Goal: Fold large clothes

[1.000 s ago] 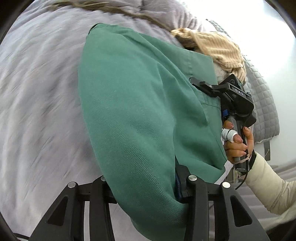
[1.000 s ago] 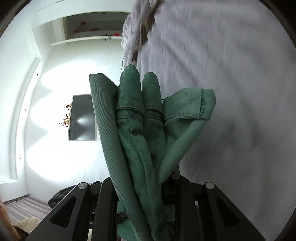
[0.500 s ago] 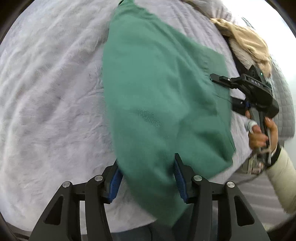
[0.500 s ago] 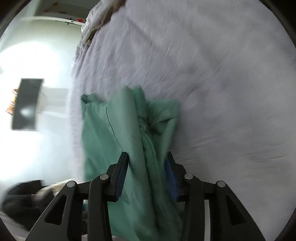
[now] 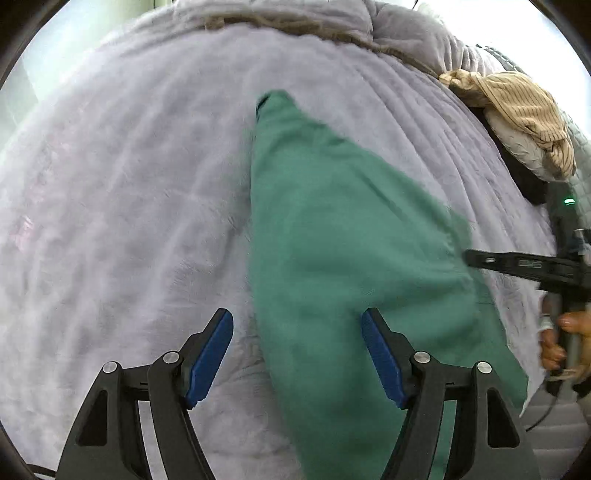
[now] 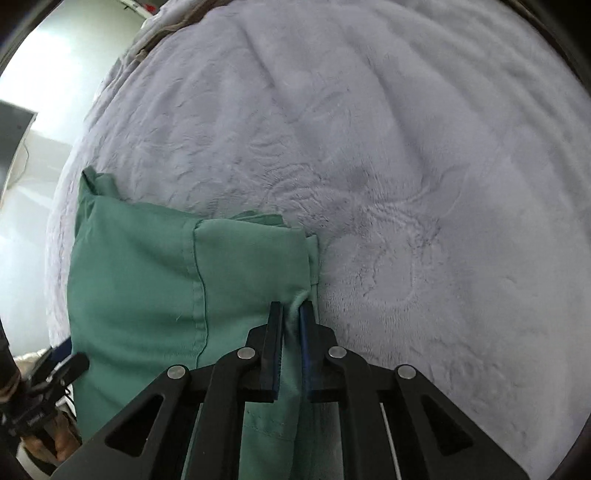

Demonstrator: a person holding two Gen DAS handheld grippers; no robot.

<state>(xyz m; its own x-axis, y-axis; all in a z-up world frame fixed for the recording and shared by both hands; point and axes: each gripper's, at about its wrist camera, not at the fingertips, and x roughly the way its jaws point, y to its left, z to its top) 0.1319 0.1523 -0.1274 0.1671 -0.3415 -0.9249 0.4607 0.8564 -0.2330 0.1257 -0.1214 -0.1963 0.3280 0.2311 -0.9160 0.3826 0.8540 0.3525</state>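
Note:
A green garment (image 5: 332,240) lies folded on the lavender blanket (image 5: 129,221). It also shows in the right wrist view (image 6: 147,277). My left gripper (image 5: 297,354) is open, its blue pads wide apart, with the near end of the garment lying between them. My right gripper (image 6: 291,325) is shut on the garment's right edge, cloth pinched between the pads. The right gripper also appears in the left wrist view (image 5: 517,264) at the garment's right side.
A tan striped cloth (image 5: 524,110) sits on a dark and pale pile at the blanket's far right. A rumpled grey cover (image 5: 369,22) lies along the back. The other gripper and hand (image 6: 33,413) show at the lower left of the right wrist view.
The garment has come down from being held in the air and now lies on the blanket. My left gripper has opened and let go. My right gripper still pinches the edge.

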